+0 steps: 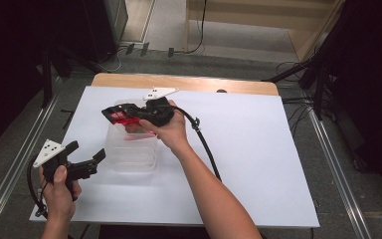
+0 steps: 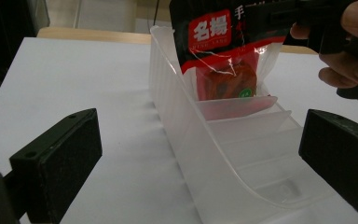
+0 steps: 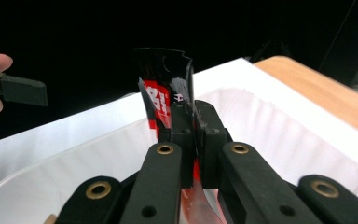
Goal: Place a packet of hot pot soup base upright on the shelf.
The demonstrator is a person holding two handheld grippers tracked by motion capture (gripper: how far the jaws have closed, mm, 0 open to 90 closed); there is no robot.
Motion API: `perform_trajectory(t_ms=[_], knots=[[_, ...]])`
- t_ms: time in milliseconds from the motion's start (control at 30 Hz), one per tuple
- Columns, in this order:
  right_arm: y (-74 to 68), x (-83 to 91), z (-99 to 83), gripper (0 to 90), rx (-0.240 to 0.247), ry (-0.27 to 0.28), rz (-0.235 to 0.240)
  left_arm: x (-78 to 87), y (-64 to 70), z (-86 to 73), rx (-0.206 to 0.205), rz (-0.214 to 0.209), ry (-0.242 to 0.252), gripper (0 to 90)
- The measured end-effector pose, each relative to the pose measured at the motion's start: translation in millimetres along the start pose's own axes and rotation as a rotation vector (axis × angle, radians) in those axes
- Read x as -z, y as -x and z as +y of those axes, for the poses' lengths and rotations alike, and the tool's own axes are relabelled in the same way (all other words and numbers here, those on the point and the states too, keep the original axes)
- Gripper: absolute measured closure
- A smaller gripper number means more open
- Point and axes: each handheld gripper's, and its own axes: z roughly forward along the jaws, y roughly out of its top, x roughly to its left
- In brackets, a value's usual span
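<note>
A red and black snack packet hangs over the far end of a clear plastic container on the white table. My right gripper is shut on the packet's top edge, which the right gripper view shows pinched between the jaws with the packet sticking up past them. In the left gripper view the packet dips behind the container's farthest divider. My left gripper is open just left of the container, with nothing between its fingers.
A white sheet covers the table, with a strip of wood at its far edge. The right gripper's cable trails across the sheet beside the forearm. Dark stands and cables surround the table.
</note>
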Motion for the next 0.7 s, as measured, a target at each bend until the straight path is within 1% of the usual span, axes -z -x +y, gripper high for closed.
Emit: perform_trajectory(t_ms=[33,67,100,167,200,233,267,300,333,400,433,467,500,533,567,600,633,667,700], knots=[[0.0,0.0,0.0,88.3,0.0,0.0,0.0,0.0,0.0,0.0,0.0,0.0,0.0,0.0],[0.4,-0.4,-3.7,85.2,-0.005,-0.011,0.006,-0.1,0.0,0.0,-0.001,0.0,-0.001,0.0],[0.4,-0.4,-3.7,85.2,-0.005,-0.011,0.006,-0.1,0.1,0.0,0.0,0.0,-0.001,0.0],[0.6,1.1,-7.1,81.7,-0.02,-0.023,-0.01,-0.3,0.1,0.0,0.0,0.0,-0.002,0.0],[2.4,5.1,-9.9,73.5,-0.04,-0.021,-0.011,-0.6,0.0,-0.2,-0.001,-0.001,-0.002,0.0],[2.4,5.1,-9.9,73.5,-0.04,-0.021,-0.011,-0.6,0.0,-0.2,-0.001,-0.001,-0.002,0.0],[2.7,7.8,-10.9,69.4,-0.056,-0.017,-0.023,-0.8,0.0,-0.5,-0.002,0.0,-0.003,0.0],[4.6,14.0,-12.3,64.3,-0.073,-0.017,-0.04,-1.3,0.2,-1.0,0.004,-0.002,-0.003,0.0],[4.6,14.0,-12.3,64.3,-0.073,-0.017,-0.04,-1.3,0.2,-1.0,0.004,-0.002,-0.003,0.0],[6.5,21.2,-14.1,59.6,-0.078,-0.016,-0.049,-1.8,0.6,-1.2,0.0,0.0,-0.007,0.0],[7.5,26.9,-15.5,55.5,-0.076,-0.018,-0.063,-2.1,1.0,-1.2,0.0,-0.003,-0.006,0.0],[7.5,26.9,-15.5,55.5,-0.076,-0.018,-0.063,-2.4,1.6,-1.3,0.0,-0.004,-0.005,0.0],[9.0,33.9,-17.0,51.3,-0.078,-0.018,-0.07,-2.6,2.1,-1.4,-0.003,-0.004,-0.008,0.0],[10.0,37.2,-17.7,49.4,-0.077,-0.015,-0.071,-3.4,3.3,-1.6,-0.004,-0.005,-0.011,0.0],[10.0,37.2,-17.7,49.4,-0.077,-0.015,-0.071,-3.4,3.3,-1.6,-0.004,-0.005,-0.011,0.0],[11.4,44.3,-19.4,45.1,-0.076,-0.009,-0.078,-4.1,3.8,-1.8,-0.005,-0.006,-0.01,0.0],[11.9,48.1,-20.3,43.0,-0.081,-0.008,-0.082,-4.4,4.3,-2.1,-0.008,-0.005,-0.013,0.0],[12.7,51.7,-21.4,41.2,-0.081,-0.005,-0.087,-5.4,5.3,-2.5,-0.007,-0.007,-0.014,0.0],[12.7,51.7,-21.4,41.2,-0.081,-0.005,-0.087,-5.4,5.3,-2.5,-0.007,-0.007,-0.014,0.0]])
